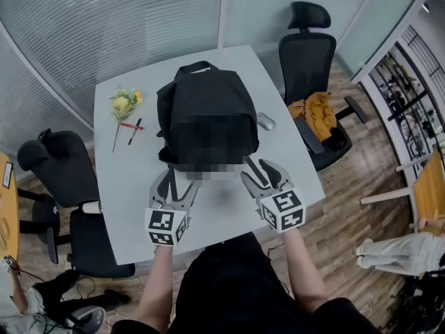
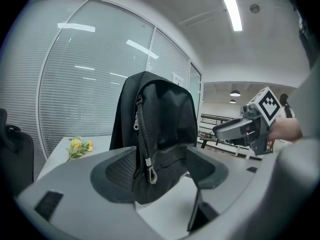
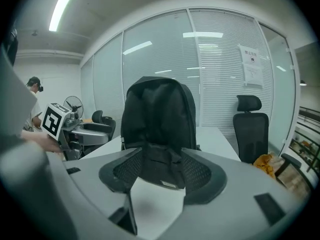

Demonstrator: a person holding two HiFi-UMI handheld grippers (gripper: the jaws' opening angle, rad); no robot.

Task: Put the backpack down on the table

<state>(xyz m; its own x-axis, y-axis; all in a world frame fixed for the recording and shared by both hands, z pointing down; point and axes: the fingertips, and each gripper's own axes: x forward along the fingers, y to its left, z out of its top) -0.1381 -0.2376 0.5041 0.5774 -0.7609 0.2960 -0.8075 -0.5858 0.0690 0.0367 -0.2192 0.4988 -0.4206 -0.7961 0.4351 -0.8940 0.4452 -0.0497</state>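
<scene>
Yellow flowers [image 1: 124,104] lying flat, with a red pen [image 1: 125,125] and a black pen [image 1: 133,133] touching just beside them. Nearby, a small grey oval object [image 1: 265,122]. Black office chairs on either side [image 1: 307,47] [image 1: 59,165], one carrying a crumpled yellow garment [image 1: 316,111]. Behind, glass walls with blinds [image 1: 104,19]; below, wood flooring [image 1: 348,179].

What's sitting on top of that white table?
A black backpack stands upright on the table. Left of it in the head view lie yellow flowers and two pens, right of it a small grey object. Whatever lies under the backpack is covered.
</scene>
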